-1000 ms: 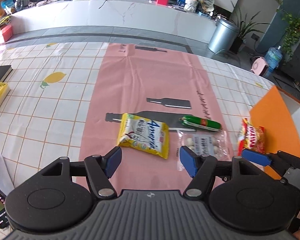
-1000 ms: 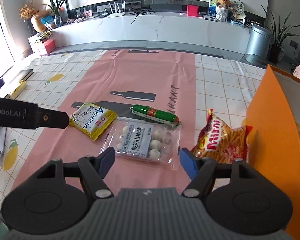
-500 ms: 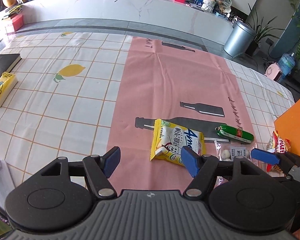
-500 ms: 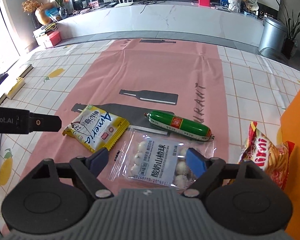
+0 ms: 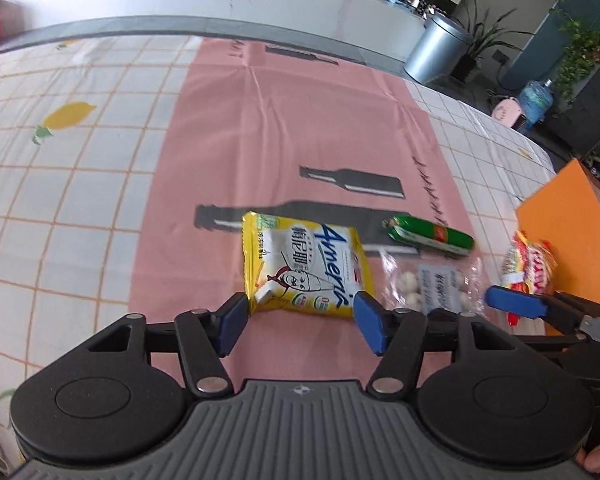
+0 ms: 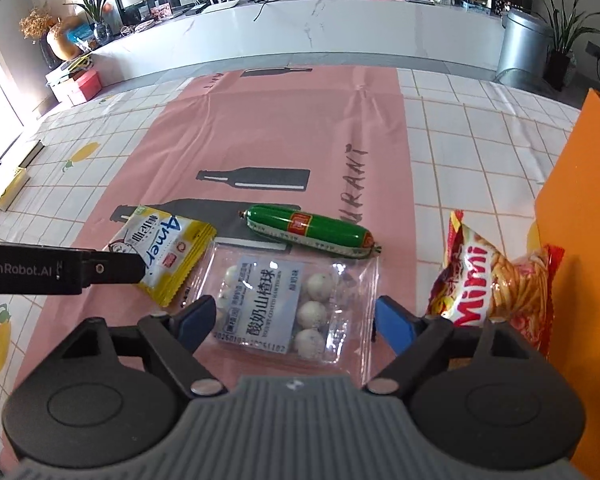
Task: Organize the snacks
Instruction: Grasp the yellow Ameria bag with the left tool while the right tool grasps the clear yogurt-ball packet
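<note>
Both my grippers have dropped closer: left gripper [image 5: 296, 320] jaws closing around the yellow packet [image 5: 306, 266], right gripper [image 6: 294, 322] jaws closing around the clear candy bag [image 6: 284, 304], neither gripped yet, both flat on the tabletop [image 6: 480, 152].

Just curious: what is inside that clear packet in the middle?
The clear packet holds round white balls. A printed label covers the middle, so more balls may be hidden under it.

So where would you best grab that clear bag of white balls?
Probably across its two long side edges, coming down from above. The clear bag lies flat on the pink cloth, and the right gripper already straddles it, jaws closing, pads not yet touching.
</note>
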